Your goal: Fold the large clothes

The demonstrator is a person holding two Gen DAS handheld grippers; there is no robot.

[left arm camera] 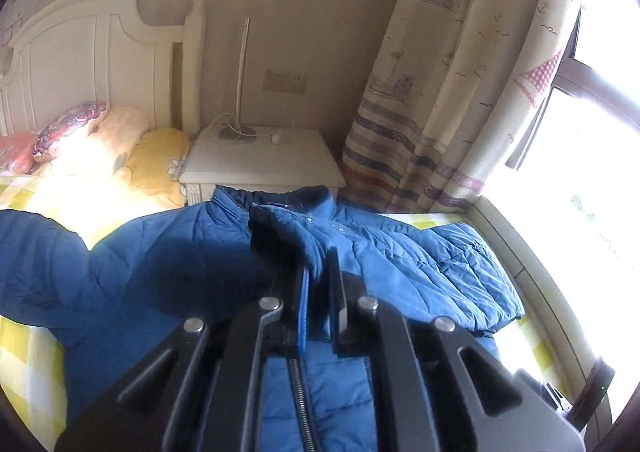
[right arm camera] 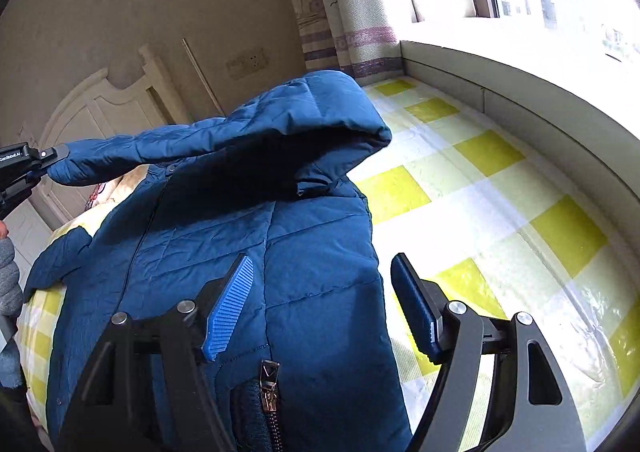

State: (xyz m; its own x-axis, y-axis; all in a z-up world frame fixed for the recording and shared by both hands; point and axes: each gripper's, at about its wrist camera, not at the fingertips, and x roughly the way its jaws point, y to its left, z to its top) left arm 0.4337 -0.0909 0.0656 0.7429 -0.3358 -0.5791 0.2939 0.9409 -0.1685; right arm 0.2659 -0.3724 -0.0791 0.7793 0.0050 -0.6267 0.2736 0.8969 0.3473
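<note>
Pinching 1 blue jacket [right arm camera: 304,244] sleeve: L gripper [left arm camera: 320,272] clamped; R gripper [right arm camera: 324,304] agape, empty.

jacket [right arm camera: 312,252] hem cut off below, window [left arm camera: 580,171] view overexposed

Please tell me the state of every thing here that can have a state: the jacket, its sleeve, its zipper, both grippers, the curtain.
Blue jacket: spread on the bed, not yet folded.
Sleeve: lifted off the jacket, its cuff held by the left gripper.
Zipper: closed up the front.
Left gripper: jaws shut on the sleeve.
Right gripper: jaws open over the jacket, holding nothing.
Curtain: drawn aside.
</note>
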